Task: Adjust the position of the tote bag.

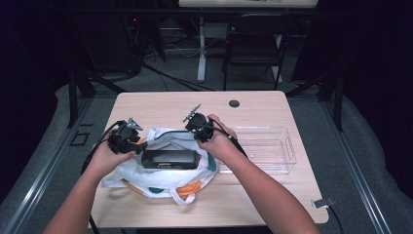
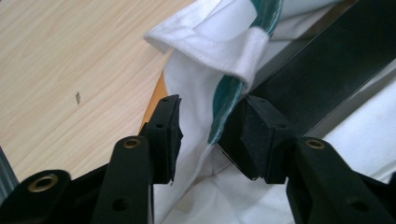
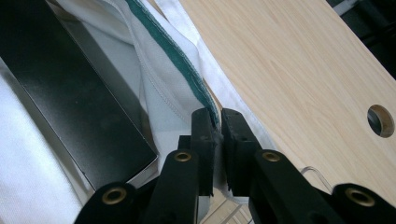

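Observation:
A white cloth bag (image 1: 160, 178) with teal trim and orange handles lies on the wooden table (image 1: 165, 105). A long black box (image 1: 169, 158) sits in its open mouth. My left gripper (image 1: 127, 139) is at the bag's left rim. In the left gripper view its jaws (image 2: 210, 135) stand apart around the white and teal edge of the bag (image 2: 219, 42), the pads not pressing, with the black box (image 2: 336, 60) just beyond. My right gripper (image 1: 197, 127) holds the bag's far rim. In the right gripper view its jaws (image 3: 218, 123) are shut on the teal-edged rim (image 3: 163, 51) beside the box (image 3: 70, 102).
A clear plastic container (image 1: 265, 151) stands on the table's right side, close to the right forearm. A round cable hole (image 1: 234, 103) is near the far edge. A dark chair (image 1: 253, 44) stands behind the table. Bare tabletop lies beyond the bag.

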{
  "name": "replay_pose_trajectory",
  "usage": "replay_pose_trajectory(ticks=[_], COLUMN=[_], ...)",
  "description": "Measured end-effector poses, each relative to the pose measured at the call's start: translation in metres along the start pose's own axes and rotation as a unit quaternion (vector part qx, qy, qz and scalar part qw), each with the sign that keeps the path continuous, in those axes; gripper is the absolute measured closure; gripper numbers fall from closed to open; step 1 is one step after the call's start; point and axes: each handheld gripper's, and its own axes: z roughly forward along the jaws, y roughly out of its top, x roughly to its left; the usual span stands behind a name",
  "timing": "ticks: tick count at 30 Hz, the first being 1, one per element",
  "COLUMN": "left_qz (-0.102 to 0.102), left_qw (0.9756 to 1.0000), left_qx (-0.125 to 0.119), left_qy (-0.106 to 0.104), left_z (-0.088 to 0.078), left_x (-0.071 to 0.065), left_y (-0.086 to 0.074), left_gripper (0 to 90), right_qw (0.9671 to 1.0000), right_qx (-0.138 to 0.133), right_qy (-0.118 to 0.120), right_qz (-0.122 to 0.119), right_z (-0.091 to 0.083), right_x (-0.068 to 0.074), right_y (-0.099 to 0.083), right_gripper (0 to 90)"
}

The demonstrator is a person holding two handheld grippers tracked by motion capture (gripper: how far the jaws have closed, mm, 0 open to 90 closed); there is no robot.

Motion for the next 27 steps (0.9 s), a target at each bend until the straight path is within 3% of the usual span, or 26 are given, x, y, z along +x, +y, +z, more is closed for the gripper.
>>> replay_pose_trajectory(ticks=[14,27], left_qz=[0.006,-0.015], left_qw=[0.9999,0.9999], left_qx=[0.011,-0.002], left_qy=[0.003,0.004], left_z=[0.008,0.012], left_x=[0.003,0.01], left_y=[0.0,0.002], left_gripper=[75.5,84.5], right_qw=[1.0,1.0], right_qx=[-0.001,0.001], right_qy=[-0.002,-0.005], right_qz=[0.004,0.004], right_z=[0.003,0.006], right_x=[-0.002,-0.002], right_y=[-0.003,-0.003], right_gripper=[83.8,83.7])
